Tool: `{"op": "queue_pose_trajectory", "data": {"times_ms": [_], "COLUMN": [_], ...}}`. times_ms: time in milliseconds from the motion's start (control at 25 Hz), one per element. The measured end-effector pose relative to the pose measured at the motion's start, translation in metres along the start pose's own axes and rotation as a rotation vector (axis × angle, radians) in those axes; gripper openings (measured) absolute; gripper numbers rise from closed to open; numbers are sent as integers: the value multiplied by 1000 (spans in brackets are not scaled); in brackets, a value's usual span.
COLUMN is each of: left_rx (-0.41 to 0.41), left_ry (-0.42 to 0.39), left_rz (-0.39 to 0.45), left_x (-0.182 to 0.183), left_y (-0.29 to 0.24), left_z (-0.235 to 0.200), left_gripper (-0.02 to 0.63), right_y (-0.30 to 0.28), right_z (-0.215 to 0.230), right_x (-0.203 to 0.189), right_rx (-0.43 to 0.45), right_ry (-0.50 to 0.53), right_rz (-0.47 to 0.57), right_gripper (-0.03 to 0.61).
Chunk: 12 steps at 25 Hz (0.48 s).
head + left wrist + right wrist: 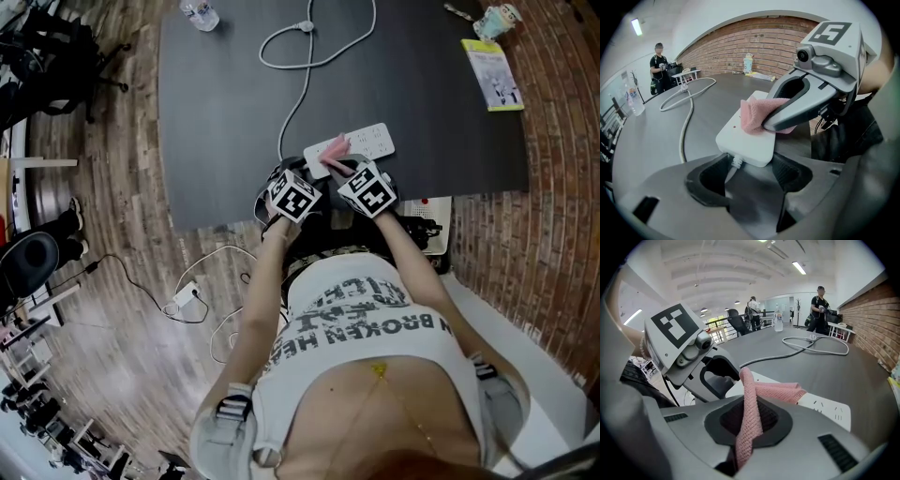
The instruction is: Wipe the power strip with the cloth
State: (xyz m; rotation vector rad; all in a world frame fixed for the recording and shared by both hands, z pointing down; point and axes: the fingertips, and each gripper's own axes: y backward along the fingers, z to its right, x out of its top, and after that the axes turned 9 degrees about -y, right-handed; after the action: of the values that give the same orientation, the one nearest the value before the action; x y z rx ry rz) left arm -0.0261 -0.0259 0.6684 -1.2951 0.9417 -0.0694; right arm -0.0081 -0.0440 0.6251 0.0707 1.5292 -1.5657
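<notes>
"So, how many claws are there?"

"Two. The left gripper [750, 176] has its jaws spread wide. There is one on each side of the near end of the power strip [745, 140], and they press on it. The right gripper [747, 427] pinches the cloth [751, 399]."

"How many cloths?"

"One, and it is pink. It goes up from the jaws and lies over the top of the strip, close to that same end."

"And how many strips?"

"One, and it is white. It sits by the near edge of the table [216, 112], a bit right of the middle. One white cord [300, 103] runs from it toward the far edge and makes a loop there."

"What else is on the table?"

"One clear bottle [200, 13] is at the far left corner. One yellow-green booklet [492, 73] is near the far right corner, and one small pale cup [497, 19] is just past it. Two people [820, 308] stand far off beyond the table."

"Any words to read?"

"The person's shirt [366, 323] says 'BROKEN'. The print on the booklet and the bottle is too small to read."
</notes>
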Motion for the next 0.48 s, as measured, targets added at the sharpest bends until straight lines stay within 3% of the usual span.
{"op": "queue_pose_trajectory", "data": {"times_ms": [480], "left_rx": [-3], "left_ry": [1], "left_rz": [0], "left_x": [0], "left_y": [0], "left_z": [0], "left_gripper": [279], "right_y": [14], "right_z": [29], "right_x": [-7], "right_rx": [-74], "right_ry": [-57], "right_rz": [16], "right_gripper": [15]}}
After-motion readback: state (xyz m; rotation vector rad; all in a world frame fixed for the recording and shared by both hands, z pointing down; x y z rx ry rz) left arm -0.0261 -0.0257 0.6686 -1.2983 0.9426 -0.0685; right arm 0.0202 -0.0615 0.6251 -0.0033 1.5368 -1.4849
